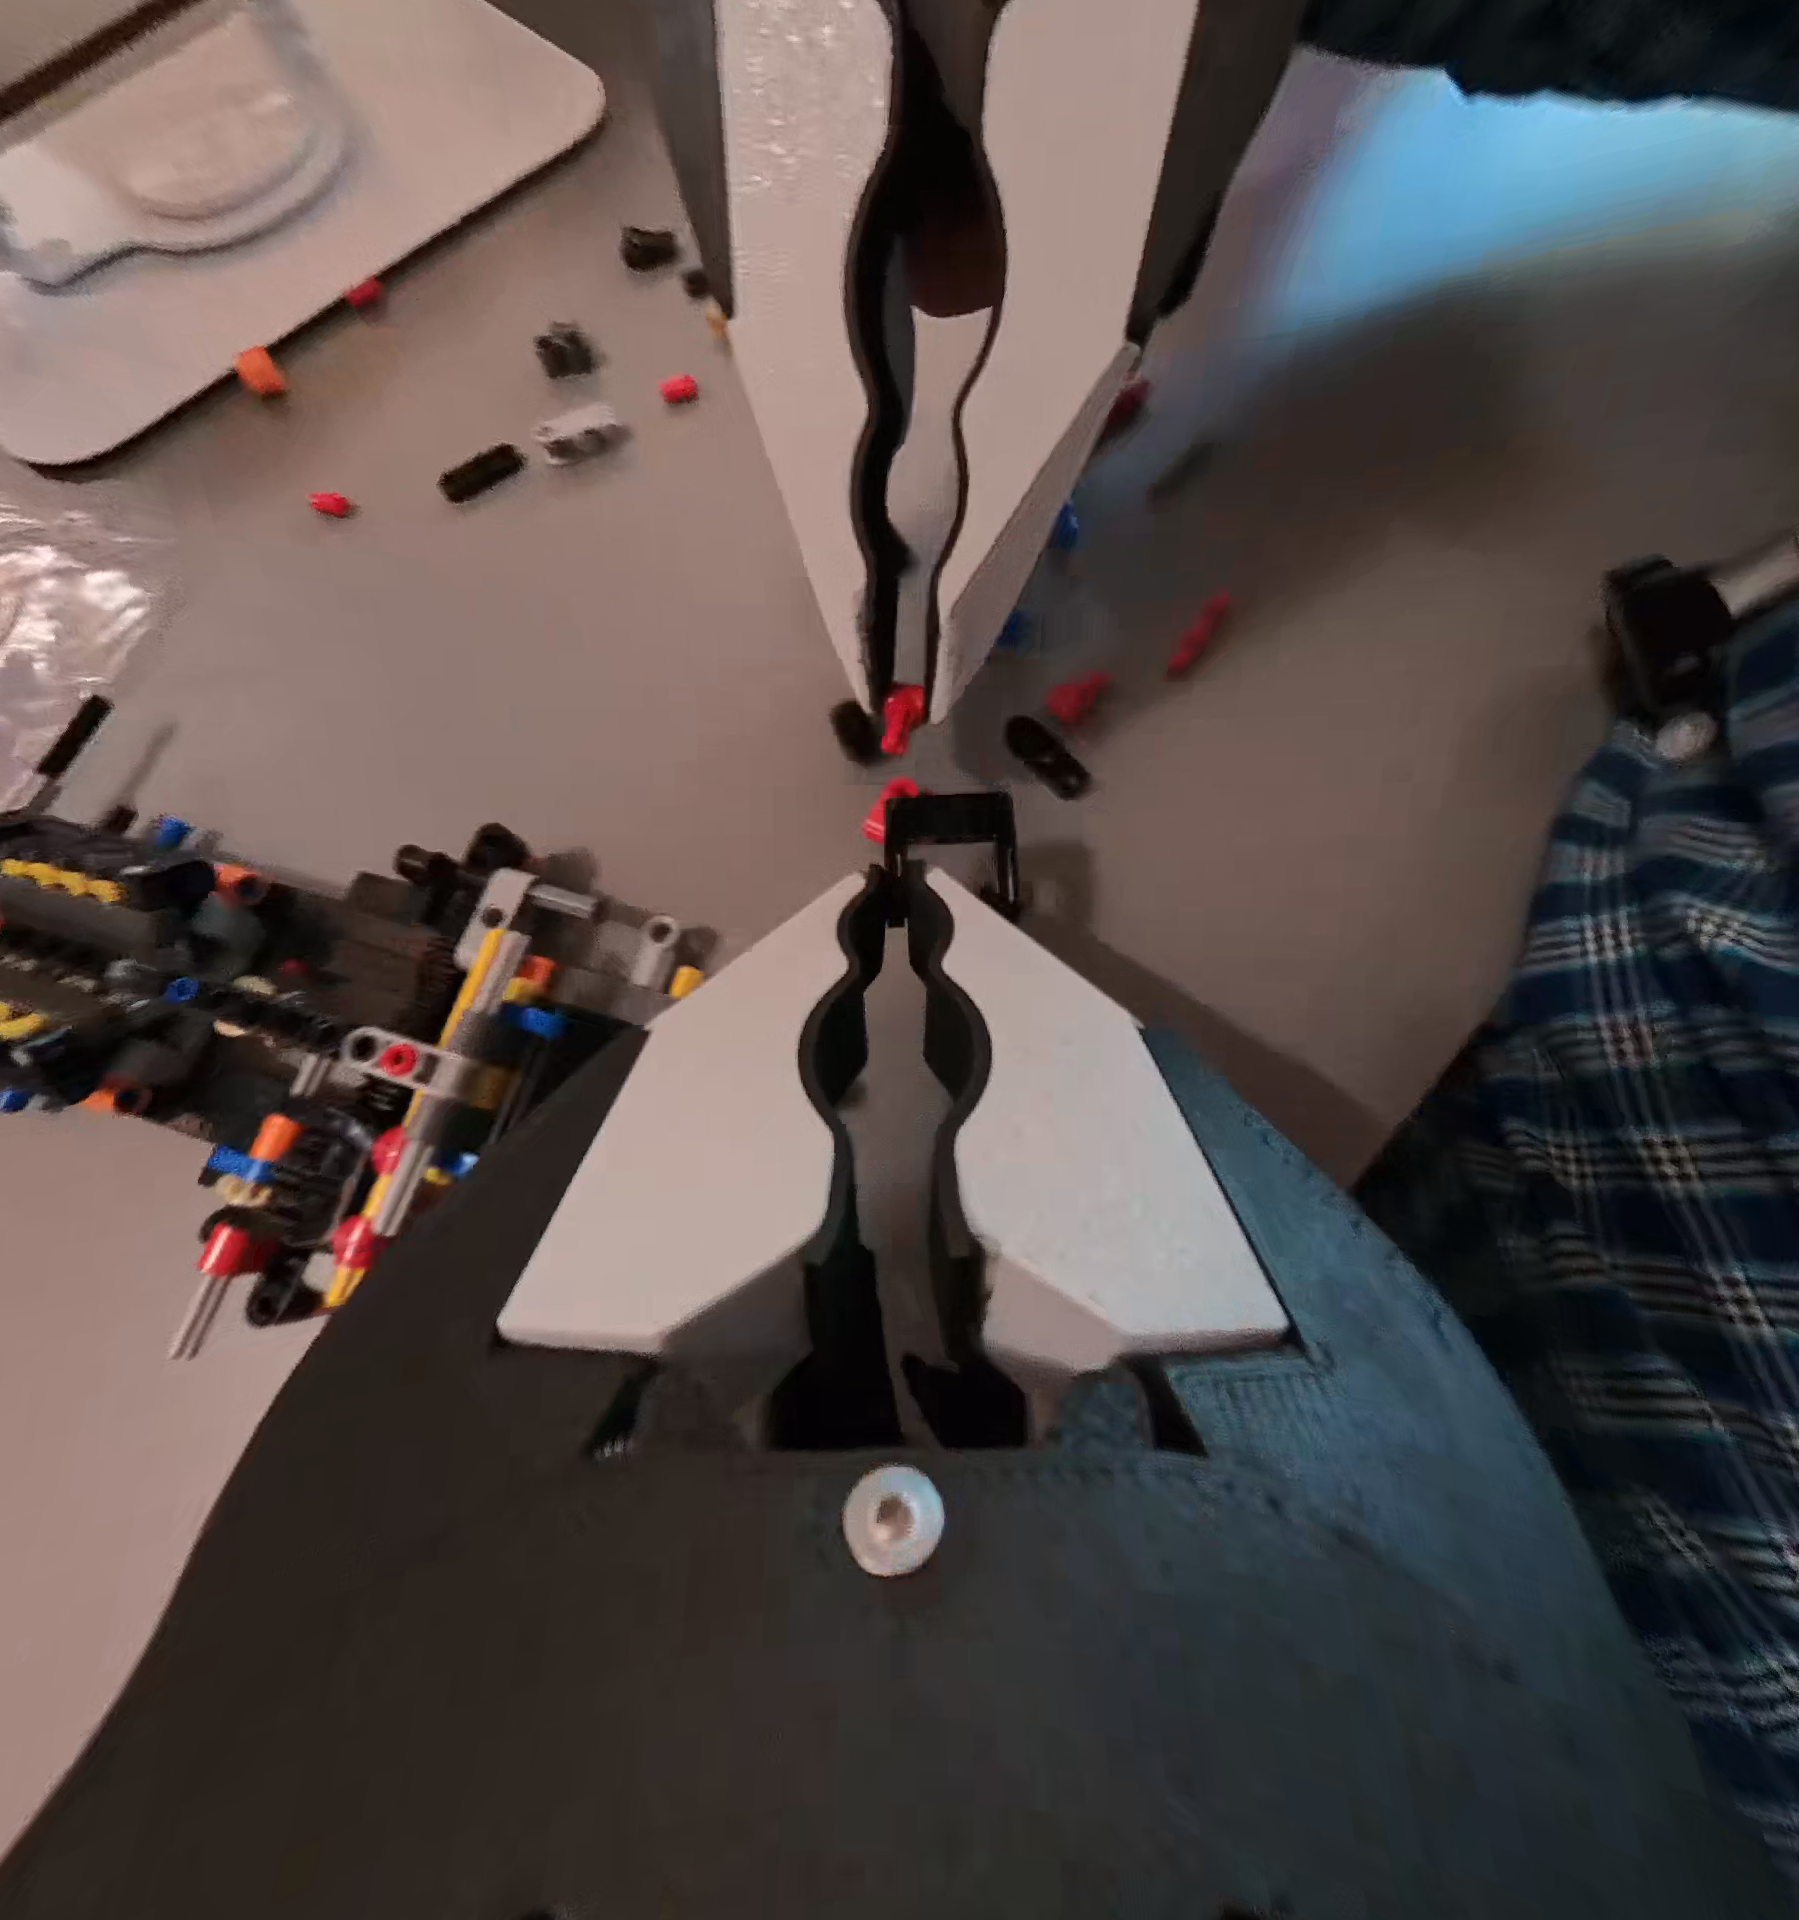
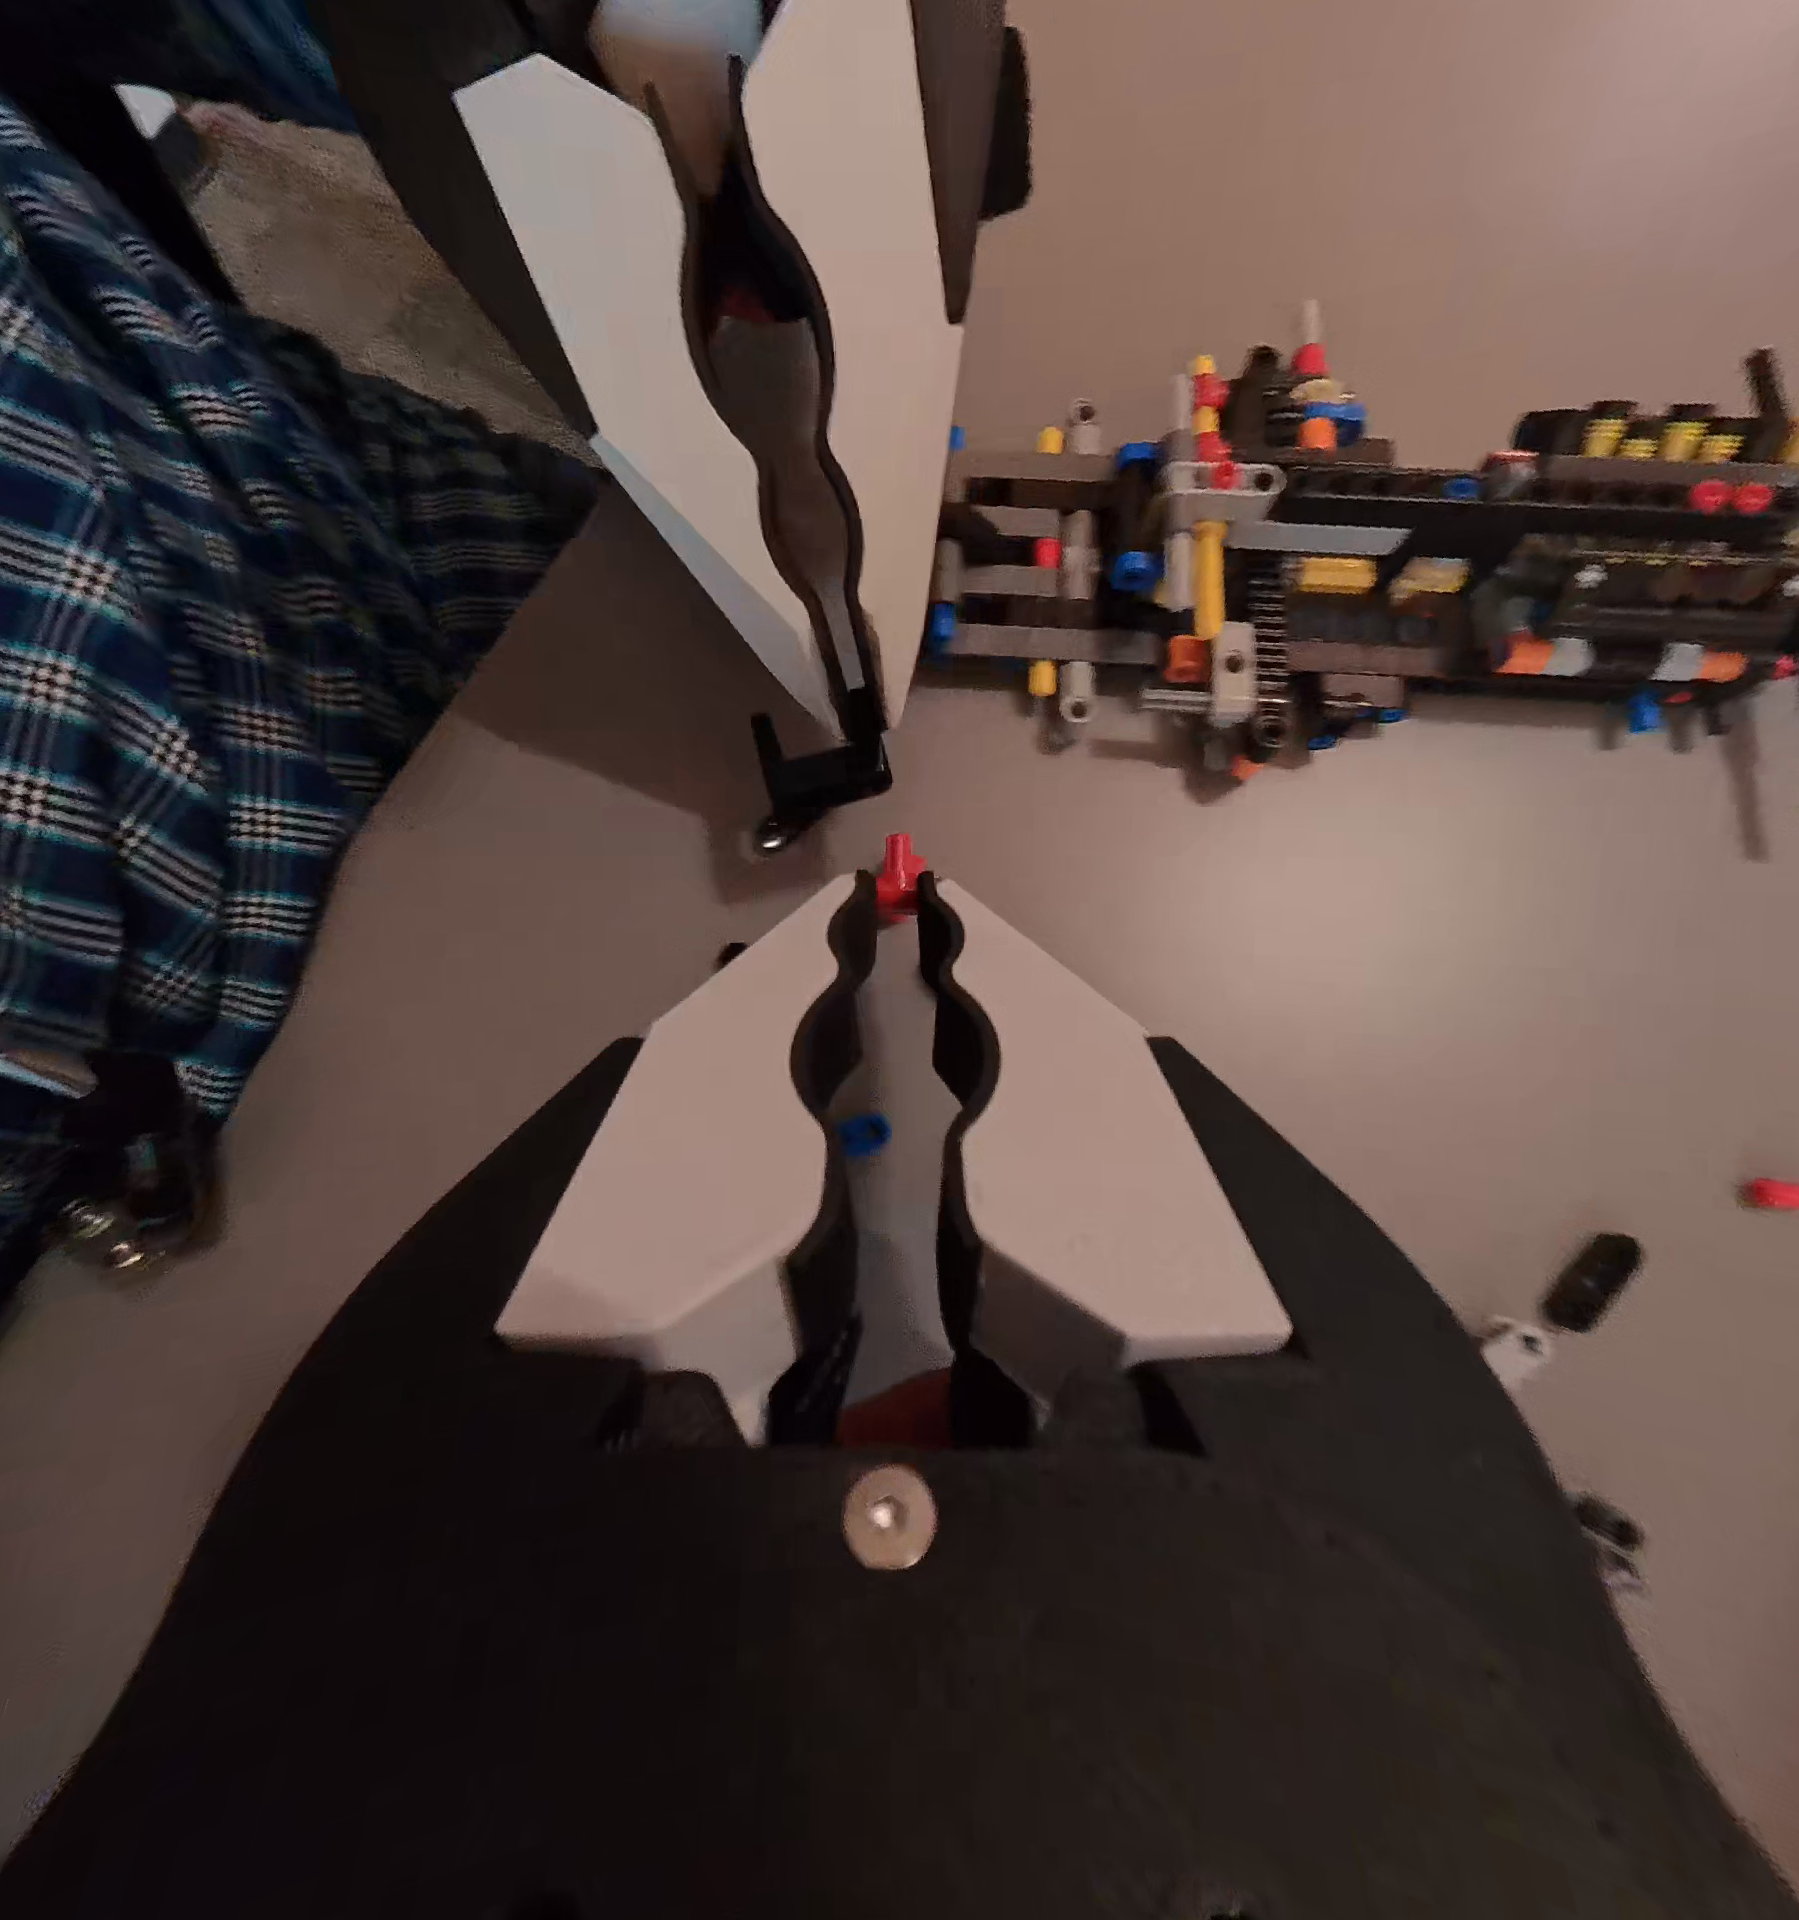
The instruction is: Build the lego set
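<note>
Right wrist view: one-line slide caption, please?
Right hand-held gripper pinching small red plastic pin toward black frame piece.

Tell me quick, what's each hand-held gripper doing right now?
Left hand-held gripper: closed on a black frame piece.
Right hand-held gripper: closed on a small red pin.

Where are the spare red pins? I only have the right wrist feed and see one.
Observer: More spare red pins lie on the table just behind the right claw, which grips its own held pin.
Operator: Black connectors there too?
Observer: Yes, a black connector lies beside them.
Operator: Anything by the frame?
Observer: A red piece sits at the black frame in the left claw; I cannot tell if they touch.
</note>
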### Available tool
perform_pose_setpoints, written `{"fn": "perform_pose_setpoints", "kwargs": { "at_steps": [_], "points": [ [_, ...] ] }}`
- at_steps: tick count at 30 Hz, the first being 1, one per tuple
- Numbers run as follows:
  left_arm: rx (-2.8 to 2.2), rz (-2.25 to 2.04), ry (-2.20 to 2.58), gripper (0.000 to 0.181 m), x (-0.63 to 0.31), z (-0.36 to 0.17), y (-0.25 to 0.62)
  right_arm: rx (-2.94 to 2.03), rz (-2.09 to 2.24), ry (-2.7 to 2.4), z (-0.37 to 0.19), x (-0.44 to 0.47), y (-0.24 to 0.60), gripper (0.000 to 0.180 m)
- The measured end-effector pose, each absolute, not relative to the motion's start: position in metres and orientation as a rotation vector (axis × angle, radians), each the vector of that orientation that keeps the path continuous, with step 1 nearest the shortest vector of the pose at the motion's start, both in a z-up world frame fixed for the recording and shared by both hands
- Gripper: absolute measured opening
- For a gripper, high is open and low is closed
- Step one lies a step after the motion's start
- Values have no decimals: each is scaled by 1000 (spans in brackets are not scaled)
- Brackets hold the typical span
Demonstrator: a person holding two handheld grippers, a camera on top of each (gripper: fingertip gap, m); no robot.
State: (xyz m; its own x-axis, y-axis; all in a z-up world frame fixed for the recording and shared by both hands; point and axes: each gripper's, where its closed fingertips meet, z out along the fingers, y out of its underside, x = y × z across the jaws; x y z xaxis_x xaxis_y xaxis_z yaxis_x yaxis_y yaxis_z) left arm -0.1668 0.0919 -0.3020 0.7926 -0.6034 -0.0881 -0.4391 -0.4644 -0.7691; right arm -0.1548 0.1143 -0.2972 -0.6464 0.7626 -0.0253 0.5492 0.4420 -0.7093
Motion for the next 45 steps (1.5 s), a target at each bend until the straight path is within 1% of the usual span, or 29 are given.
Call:
{"fn": "perform_pose_setpoints", "kwargs": {
  "at_steps": [5,10,30,45],
  "points": [
    [-2196,-279,891,1,-158,-321,67,-1077,1086,-2433,-308,-146,85,5],
    [-2201,-289,941,2,-154,-327,57,-1044,1091,-2460,-319,-146,68,5],
    [-2203,-278,975,2,-154,-326,51,-962,875,-2450,-326,-145,65,4],
    [-2165,-313,965,2,-156,-325,52,-979,984,-2412,-326,-148,64,4]
  ]
}}
